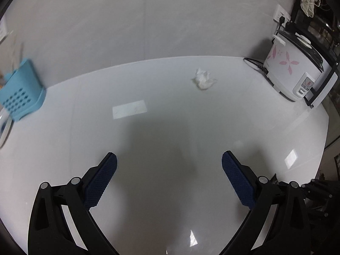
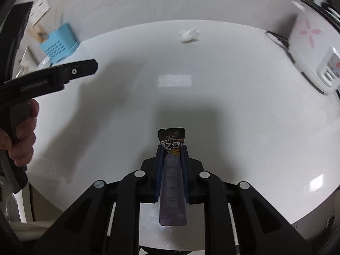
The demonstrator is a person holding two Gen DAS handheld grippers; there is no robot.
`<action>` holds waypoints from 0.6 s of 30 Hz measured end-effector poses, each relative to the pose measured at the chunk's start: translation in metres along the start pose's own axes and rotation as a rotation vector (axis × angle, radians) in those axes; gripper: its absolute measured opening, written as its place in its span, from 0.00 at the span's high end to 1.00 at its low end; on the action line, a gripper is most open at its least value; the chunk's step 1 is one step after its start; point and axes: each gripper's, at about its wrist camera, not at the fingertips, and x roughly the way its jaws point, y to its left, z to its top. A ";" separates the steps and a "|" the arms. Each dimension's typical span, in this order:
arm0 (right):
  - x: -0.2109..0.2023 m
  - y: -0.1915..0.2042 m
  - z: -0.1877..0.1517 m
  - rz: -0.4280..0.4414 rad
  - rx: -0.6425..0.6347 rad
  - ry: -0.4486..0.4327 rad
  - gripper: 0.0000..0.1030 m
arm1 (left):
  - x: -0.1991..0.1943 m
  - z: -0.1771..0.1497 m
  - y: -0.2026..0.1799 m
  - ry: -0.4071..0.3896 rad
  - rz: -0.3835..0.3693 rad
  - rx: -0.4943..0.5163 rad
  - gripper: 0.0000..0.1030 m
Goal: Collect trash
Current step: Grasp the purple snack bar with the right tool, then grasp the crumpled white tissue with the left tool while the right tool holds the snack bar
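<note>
A crumpled white tissue (image 1: pixel 204 79) lies on the white table (image 1: pixel 170 131) toward the back; it also shows in the right wrist view (image 2: pixel 189 34). My left gripper (image 1: pixel 169 161) is open and empty, well short of the tissue, its blue pads spread wide. My right gripper (image 2: pixel 172 148) is shut on a long dark snack wrapper (image 2: pixel 172 176), held above the table's near part. The wrapper's black end sticks out past the fingertips. The left gripper's body (image 2: pixel 53 78) and the hand holding it show at the left of the right wrist view.
A blue perforated holder (image 1: pixel 20 90) stands at the back left by the wall. A white rice cooker (image 1: pixel 295 68) with pink flowers and its black cord stands at the back right, beside a black rack. The table's right edge curves near it.
</note>
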 end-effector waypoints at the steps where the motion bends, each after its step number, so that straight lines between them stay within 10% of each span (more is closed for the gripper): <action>1: -0.003 -0.006 0.004 -0.013 0.026 -0.010 0.85 | 0.005 0.008 -0.005 -0.003 -0.004 0.014 0.06; 18: -0.038 -0.072 0.027 -0.156 0.307 -0.092 0.85 | 0.125 0.118 -0.067 -0.011 -0.076 0.156 0.06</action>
